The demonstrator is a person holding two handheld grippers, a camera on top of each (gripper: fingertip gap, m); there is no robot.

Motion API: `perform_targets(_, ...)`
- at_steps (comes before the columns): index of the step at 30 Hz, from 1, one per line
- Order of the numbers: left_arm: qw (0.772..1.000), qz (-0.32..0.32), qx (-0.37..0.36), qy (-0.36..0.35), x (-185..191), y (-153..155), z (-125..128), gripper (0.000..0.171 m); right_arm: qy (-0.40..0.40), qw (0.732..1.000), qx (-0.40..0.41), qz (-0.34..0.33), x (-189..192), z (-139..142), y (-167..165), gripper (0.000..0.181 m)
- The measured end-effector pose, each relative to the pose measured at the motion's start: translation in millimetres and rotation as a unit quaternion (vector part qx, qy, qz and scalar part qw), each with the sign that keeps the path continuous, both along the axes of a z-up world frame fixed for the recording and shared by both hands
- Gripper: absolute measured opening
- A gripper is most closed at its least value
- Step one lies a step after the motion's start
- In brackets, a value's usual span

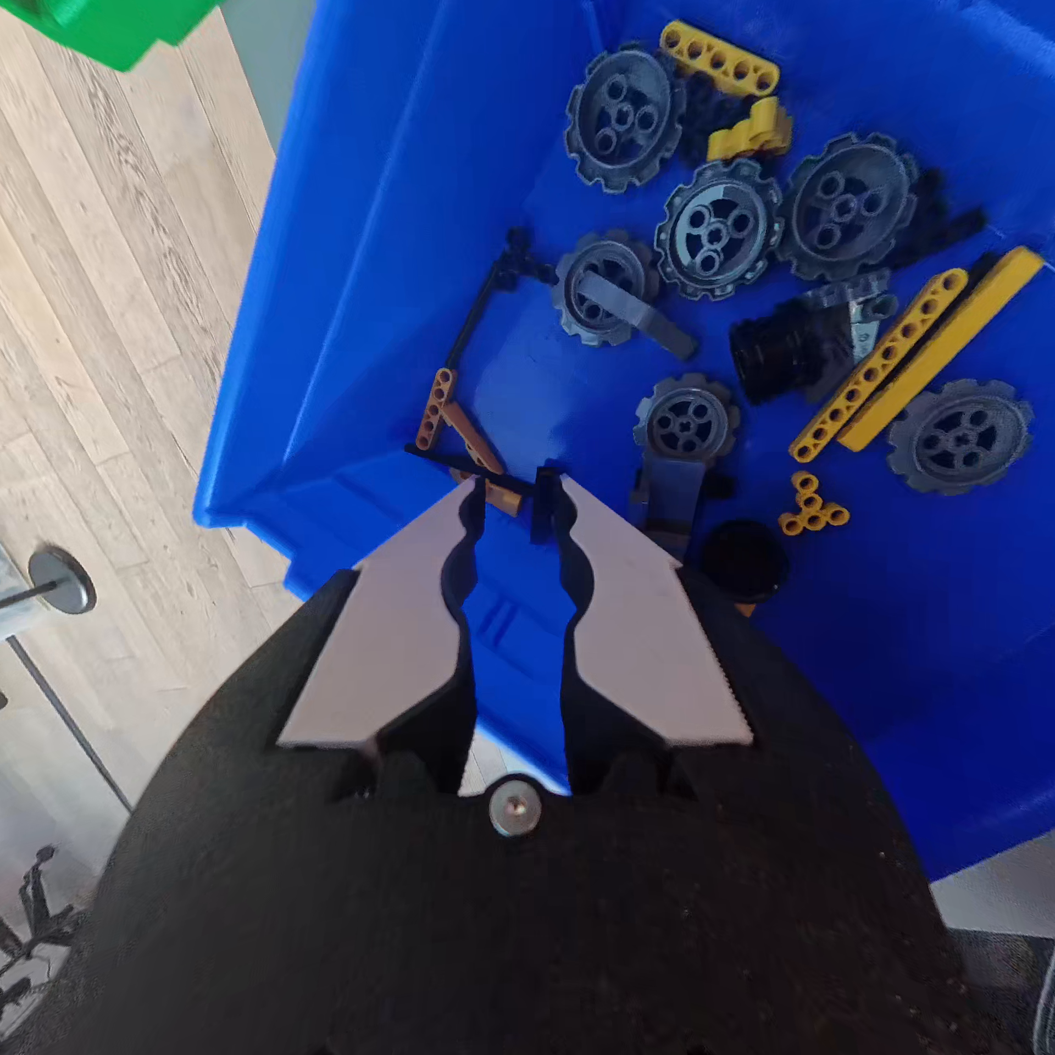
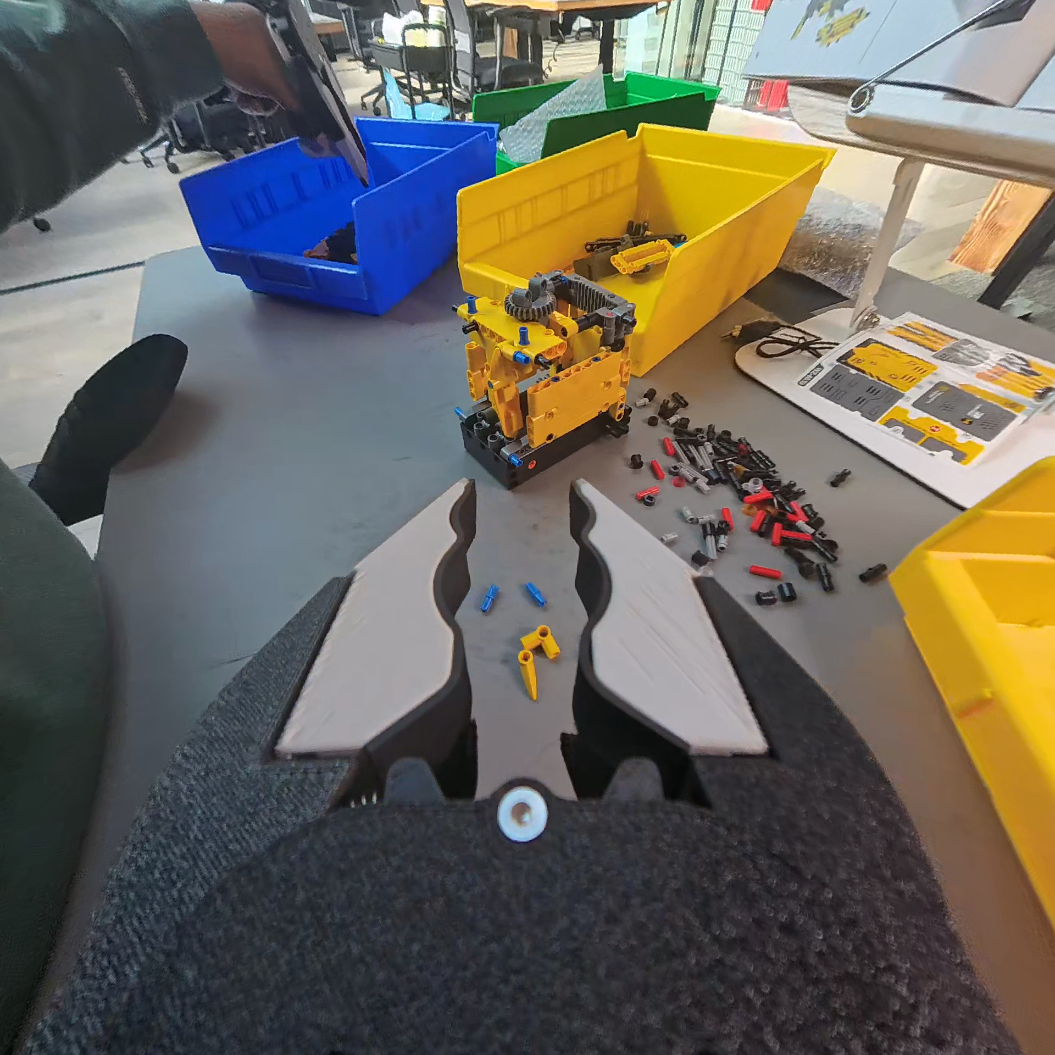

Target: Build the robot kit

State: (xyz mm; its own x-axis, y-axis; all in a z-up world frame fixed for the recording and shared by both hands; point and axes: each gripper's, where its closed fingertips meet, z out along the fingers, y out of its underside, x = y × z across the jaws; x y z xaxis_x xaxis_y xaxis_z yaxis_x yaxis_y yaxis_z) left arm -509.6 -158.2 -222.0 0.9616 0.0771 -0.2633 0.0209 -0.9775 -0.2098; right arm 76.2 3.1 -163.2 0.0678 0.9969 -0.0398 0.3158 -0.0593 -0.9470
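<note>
Grey table [image 2: 297, 456] bears bins; office chairs [image 2: 445, 63] stand behind.

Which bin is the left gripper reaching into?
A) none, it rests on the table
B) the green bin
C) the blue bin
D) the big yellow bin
C: the left wrist view shows the left gripper with its jaws open, over the floor of the blue bin, among grey toothed wheels and yellow beams; the right wrist view shows it dipping into that bin too.

Bright daylight, fisheye distortion, slight blur
</note>
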Motion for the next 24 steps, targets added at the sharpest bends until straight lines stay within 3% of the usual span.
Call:
perform_targets(5,0.995,0.055,-0.082,-0.005,-20.1,2.8,-31.3,0.022,-0.003,1.000,-0.003,0.013,-8.6,0.4,-3.1,0.031)
perform_targets(11,0.983,0.102,-0.153,0.000,-32.8,0.8,-49.7,0.019,-0.005,1.000,-0.005,0.017,-9.6,0.7,-4.3,0.030)
perform_targets(17,0.982,0.088,-0.164,-0.029,-27.6,2.9,-50.3,0.010,0.002,1.000,-0.010,0.001,-1.8,0.8,0.0,0.028)
perform_targets(20,0.991,0.055,-0.121,-0.027,-18.2,12.4,-36.1,0.000,0.009,1.000,-0.007,-0.004,2.9,5.0,1.2,0.027)
perform_targets(24,1.000,-0.007,-0.007,-0.019,14.8,32.0,14.4,0.000,0.024,1.000,-0.003,-0.004,8.0,13.0,0.6,0.027)
